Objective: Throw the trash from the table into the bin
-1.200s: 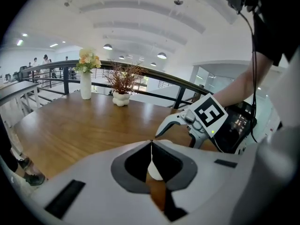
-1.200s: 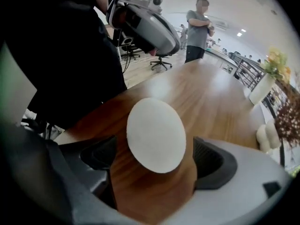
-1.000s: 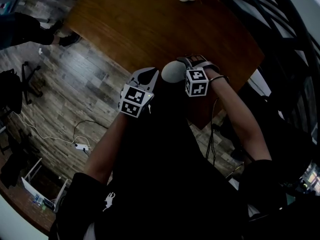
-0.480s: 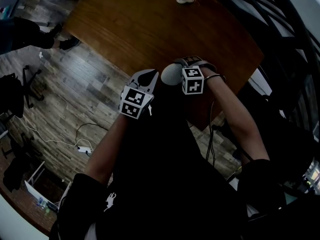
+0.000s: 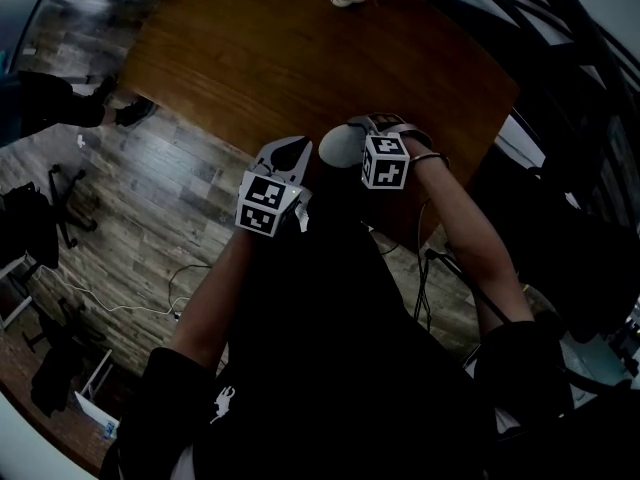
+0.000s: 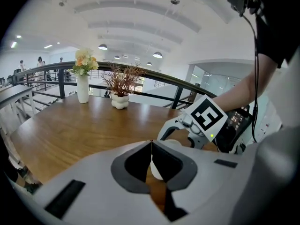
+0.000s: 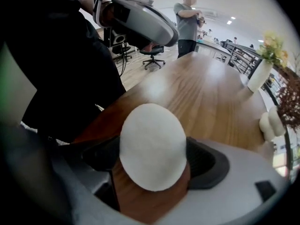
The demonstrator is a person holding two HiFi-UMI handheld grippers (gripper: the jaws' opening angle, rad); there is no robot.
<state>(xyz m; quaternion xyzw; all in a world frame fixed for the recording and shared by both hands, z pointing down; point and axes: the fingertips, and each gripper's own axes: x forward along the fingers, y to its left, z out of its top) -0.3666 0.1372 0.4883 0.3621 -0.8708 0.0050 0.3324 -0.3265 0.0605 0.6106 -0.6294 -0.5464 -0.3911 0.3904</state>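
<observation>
My left gripper (image 5: 288, 154) is in front of me at the near edge of the table (image 5: 300, 58). It points forward and a little down. Its jaws are closed tip to tip, with nothing in them. My right gripper (image 5: 345, 136) is just beside it and points steeply down. Its jaws stand wide and have just been closing. A white round piece (image 7: 152, 144) sits between them, and both pads touch its sides. My left forearm (image 5: 215, 288) and right forearm (image 5: 470, 238) both reach forward, bare below dark sleeves.
</observation>
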